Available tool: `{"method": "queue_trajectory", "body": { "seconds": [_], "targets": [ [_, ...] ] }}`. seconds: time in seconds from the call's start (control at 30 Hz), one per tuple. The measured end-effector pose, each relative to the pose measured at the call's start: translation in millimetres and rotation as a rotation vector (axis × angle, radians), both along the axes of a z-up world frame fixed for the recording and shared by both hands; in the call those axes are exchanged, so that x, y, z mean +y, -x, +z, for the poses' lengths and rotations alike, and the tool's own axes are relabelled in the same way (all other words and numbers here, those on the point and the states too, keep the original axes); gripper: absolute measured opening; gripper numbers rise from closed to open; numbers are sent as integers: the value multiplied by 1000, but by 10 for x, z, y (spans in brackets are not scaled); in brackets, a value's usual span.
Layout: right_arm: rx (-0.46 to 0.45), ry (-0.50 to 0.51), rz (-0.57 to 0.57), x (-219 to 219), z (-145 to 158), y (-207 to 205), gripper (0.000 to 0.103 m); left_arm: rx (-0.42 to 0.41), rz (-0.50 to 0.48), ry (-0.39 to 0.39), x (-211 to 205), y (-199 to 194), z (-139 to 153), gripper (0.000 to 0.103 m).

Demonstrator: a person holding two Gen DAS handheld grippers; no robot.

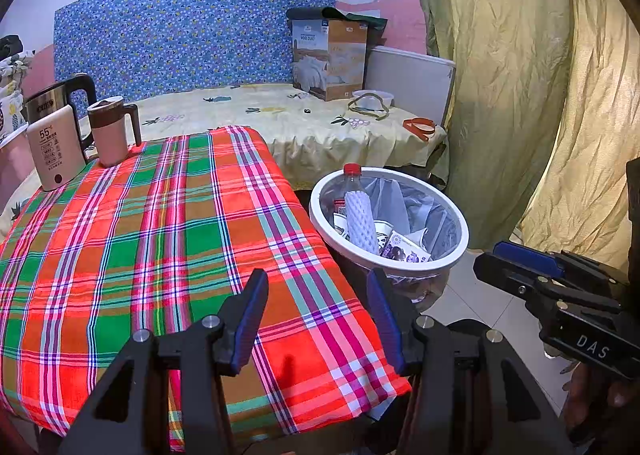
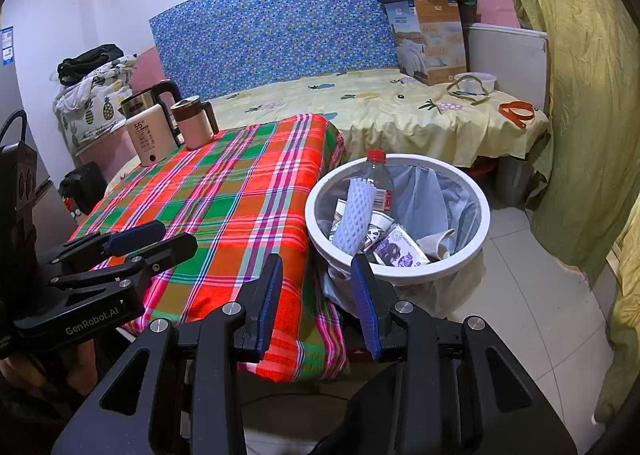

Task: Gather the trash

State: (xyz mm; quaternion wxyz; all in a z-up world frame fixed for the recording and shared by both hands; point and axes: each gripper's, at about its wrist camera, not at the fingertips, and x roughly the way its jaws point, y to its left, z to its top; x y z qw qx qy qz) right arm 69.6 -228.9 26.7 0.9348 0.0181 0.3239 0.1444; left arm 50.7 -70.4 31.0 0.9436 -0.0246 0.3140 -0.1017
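Both sets of tongs hang empty with their jaws apart: the left tongs (image 1: 316,319) over the near edge of the desk (image 1: 160,239), the right tongs (image 2: 316,295) beside them, at the corner nearest the bin (image 2: 400,275). The trash already sits in that white-rimmed, bag-lined bin on the floor just beside the desk: a bottle (image 2: 378,179) with a red cap leaning on the rim, a white foam sleeve (image 2: 354,211), a paper cup (image 2: 378,229) and a purple printed carton (image 2: 396,249). The plaid cloth shows no loose rubbish; only a white warmer (image 1: 54,151), a kettle (image 1: 60,97) and a lidded mug (image 1: 110,131) stand at its far corner. I judge the gathering to be at or near its end, so the next move probably calls for a last look around or for closing the bag. The desk's right edge drops off close to the bin, with bare tiled floor (image 2: 532,295) to the right and a curtain (image 2: 580,95) beyond; the bed (image 2: 400,111) bounds the far side.
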Motion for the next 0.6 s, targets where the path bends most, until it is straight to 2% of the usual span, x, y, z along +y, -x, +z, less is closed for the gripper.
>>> {"method": "queue_trajectory", "body": {
  "seconds": [0.6],
  "targets": [
    [2, -1, -1, 0, -2, -3, 38, 3, -1, 1, 14, 5, -22, 53]
  ]
}}
